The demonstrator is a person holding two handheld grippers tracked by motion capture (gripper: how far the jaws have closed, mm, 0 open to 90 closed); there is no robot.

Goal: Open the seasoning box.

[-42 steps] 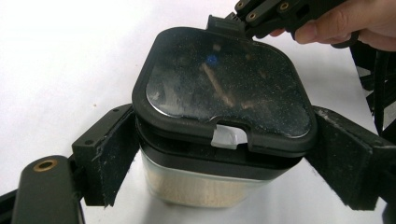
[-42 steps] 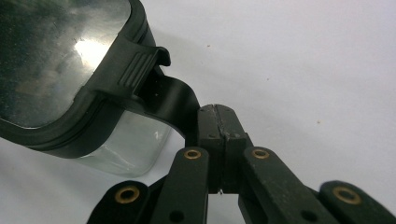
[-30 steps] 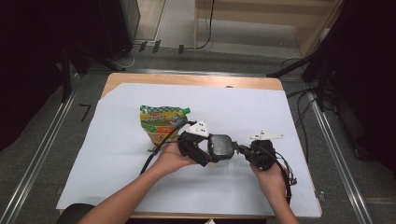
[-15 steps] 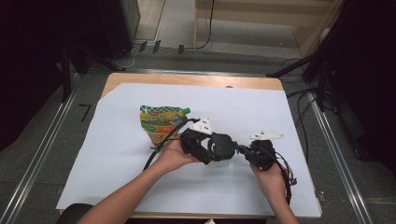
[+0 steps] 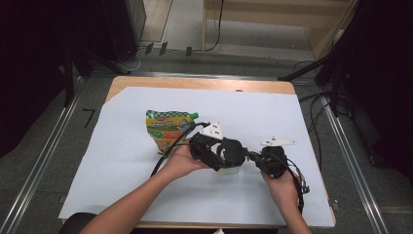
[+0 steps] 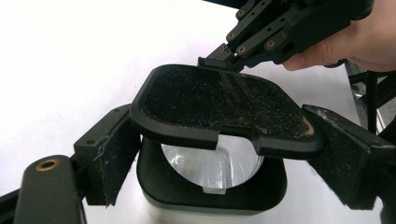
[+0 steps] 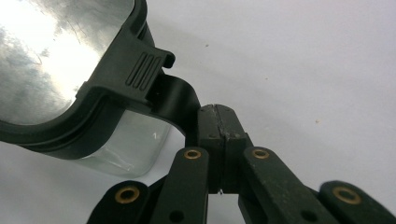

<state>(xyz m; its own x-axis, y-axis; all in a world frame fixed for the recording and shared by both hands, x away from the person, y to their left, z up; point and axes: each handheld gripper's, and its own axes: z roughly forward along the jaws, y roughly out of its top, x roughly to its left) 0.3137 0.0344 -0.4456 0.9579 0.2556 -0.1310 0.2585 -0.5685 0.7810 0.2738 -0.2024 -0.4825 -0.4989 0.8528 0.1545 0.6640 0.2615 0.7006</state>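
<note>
Clear black-rimmed container (image 6: 212, 170), hinged lid (image 6: 219, 107) apparently half-raised

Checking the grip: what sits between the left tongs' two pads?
In the left gripper view, the clear container with its black rim stands between the left tongs pads, under its raised black lid.

The container (image 5: 229, 161) stands on the tabletop (image 5: 292, 122), near the middle. The pouch (image 5: 165, 129) lies to its left and farther. The left tongs (image 5: 225, 155) are around the container; the right tongs (image 5: 252, 157) are at its right.

Legible text: none. The green-and-orange pouch (image 5: 168, 127) carries printed label graphics, too small to read; a dark mark on the floor (image 5: 89, 117) resembles "7"
</note>
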